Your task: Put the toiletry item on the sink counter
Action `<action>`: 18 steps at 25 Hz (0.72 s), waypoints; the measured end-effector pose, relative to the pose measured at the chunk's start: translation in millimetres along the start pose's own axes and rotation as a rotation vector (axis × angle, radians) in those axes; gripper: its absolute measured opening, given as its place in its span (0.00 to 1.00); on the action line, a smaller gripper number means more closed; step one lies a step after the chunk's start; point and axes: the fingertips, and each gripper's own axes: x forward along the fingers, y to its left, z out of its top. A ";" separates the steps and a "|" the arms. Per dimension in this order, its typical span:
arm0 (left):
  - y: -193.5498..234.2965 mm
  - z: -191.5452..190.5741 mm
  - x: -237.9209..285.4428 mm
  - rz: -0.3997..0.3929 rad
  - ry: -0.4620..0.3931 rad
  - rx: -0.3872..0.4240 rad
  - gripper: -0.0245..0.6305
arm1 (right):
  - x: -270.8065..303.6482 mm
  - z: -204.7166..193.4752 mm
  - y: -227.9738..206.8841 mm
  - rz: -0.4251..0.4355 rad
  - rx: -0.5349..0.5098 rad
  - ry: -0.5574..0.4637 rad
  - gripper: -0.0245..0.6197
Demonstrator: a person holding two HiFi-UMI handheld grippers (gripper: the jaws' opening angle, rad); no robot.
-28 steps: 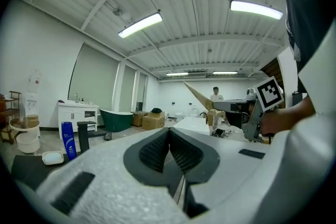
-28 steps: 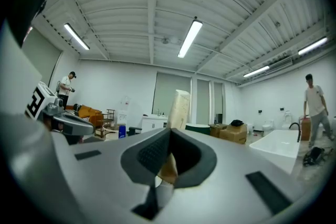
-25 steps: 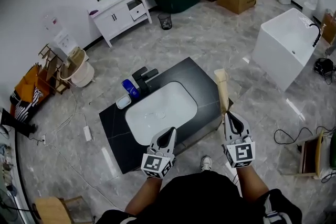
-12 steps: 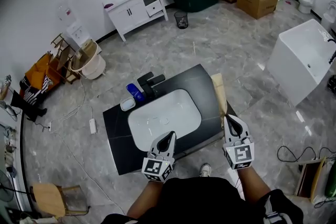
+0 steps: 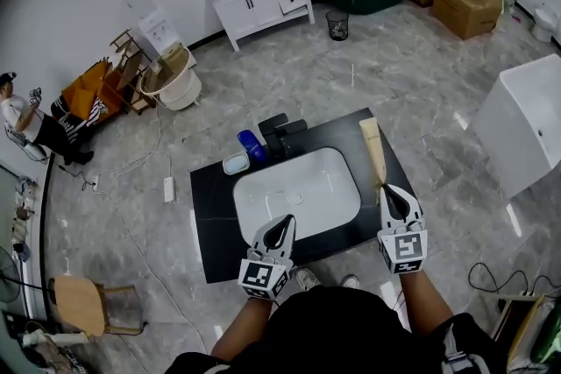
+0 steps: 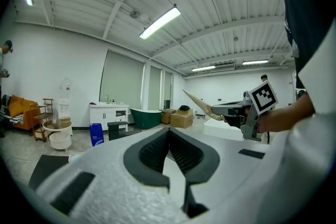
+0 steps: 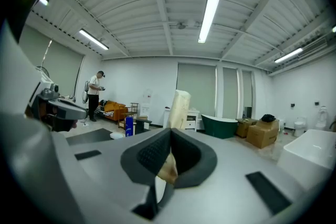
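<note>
A long beige toiletry item [image 5: 373, 148] sticks forward out of my right gripper [image 5: 388, 191], which is shut on its near end. It hangs over the right end of the black sink counter [image 5: 210, 199], beside the white basin [image 5: 298, 193]. In the right gripper view the item [image 7: 179, 107] rises between the pads. My left gripper [image 5: 286, 222] is shut with nothing in it, at the counter's front edge; its closed tips [image 6: 169, 130] show in the left gripper view, with the item [image 6: 196, 103] to the right.
A blue bottle [image 5: 252, 145], a black faucet [image 5: 282, 134] and a small soap dish [image 5: 235, 163] stand at the counter's back. Around it are a white vanity [image 5: 263, 0], a white tub [image 5: 526, 127], a wooden stool [image 5: 83, 306] and a person [image 5: 35, 131] at far left.
The head view has swung left: the counter sits further right in the picture and a person has come into view at left. Both grippers keep their hold and place over the counter's front.
</note>
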 end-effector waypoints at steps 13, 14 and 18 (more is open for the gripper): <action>48.6 -19.0 -7.4 0.061 0.009 -0.038 0.05 | 67.9 -49.0 18.6 0.021 -0.060 0.142 0.05; 50.9 -20.5 -8.4 0.065 0.010 -0.041 0.05 | 71.7 -54.7 18.4 0.020 -0.068 0.159 0.05; 57.9 -25.9 -12.7 0.081 0.015 -0.054 0.05 | 85.2 -82.3 18.2 0.026 -0.092 0.231 0.05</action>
